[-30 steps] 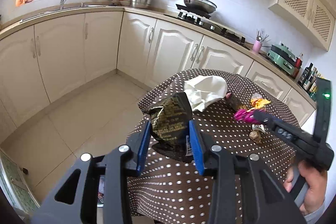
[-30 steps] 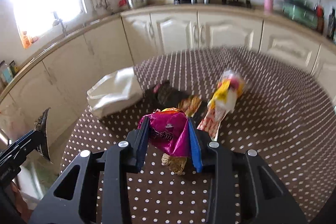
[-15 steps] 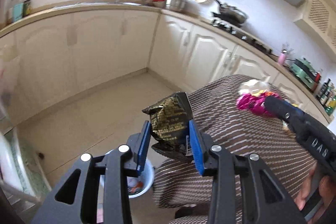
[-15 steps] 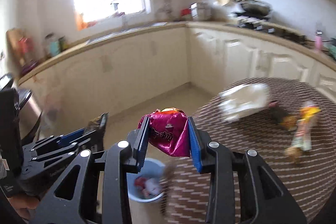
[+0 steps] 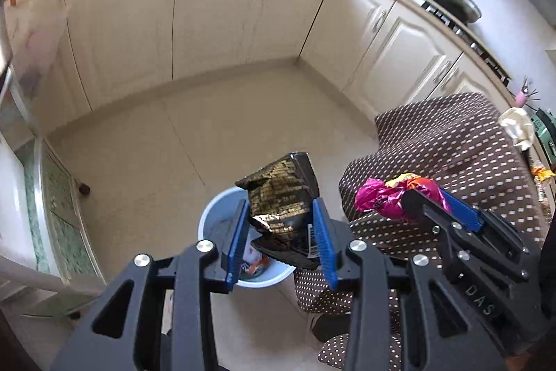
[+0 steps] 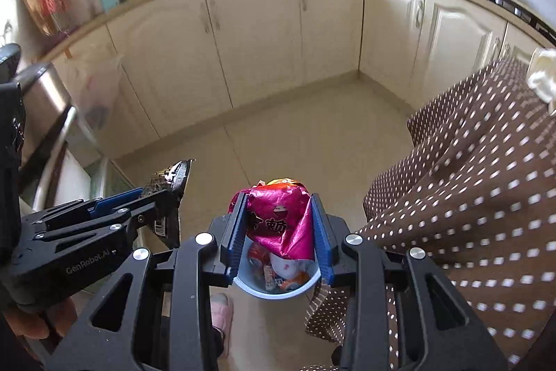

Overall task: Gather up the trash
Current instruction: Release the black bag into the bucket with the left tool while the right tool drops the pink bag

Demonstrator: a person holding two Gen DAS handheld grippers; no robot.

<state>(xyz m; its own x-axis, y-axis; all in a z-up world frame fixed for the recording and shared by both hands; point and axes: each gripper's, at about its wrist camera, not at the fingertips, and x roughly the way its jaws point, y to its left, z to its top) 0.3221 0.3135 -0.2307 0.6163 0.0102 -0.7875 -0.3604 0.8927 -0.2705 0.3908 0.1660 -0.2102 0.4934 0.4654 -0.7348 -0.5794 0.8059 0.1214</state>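
My left gripper [image 5: 279, 242] is shut on a crumpled black and gold wrapper [image 5: 283, 197] and holds it above a light blue trash bin [image 5: 212, 218] on the floor. My right gripper [image 6: 278, 239] is shut on a magenta foil wrapper [image 6: 281, 218] and holds it over the same bin [image 6: 278, 289], which holds several wrappers. The right gripper shows in the left wrist view [image 5: 420, 202] with the magenta wrapper [image 5: 378, 197]. The left gripper shows in the right wrist view [image 6: 153, 204] with the black wrapper [image 6: 170, 183].
A table with a brown polka-dot cloth [image 5: 451, 155] stands to the right of the bin, with a white crumpled bag [image 5: 516, 126] and more wrappers on it. Cream cabinets [image 6: 264, 33] line the walls. A pink slipper [image 6: 220, 313] lies beside the bin.
Both grippers have swung left and down from the table, carrying their wrappers, and now hang over the blue bin on the floor.
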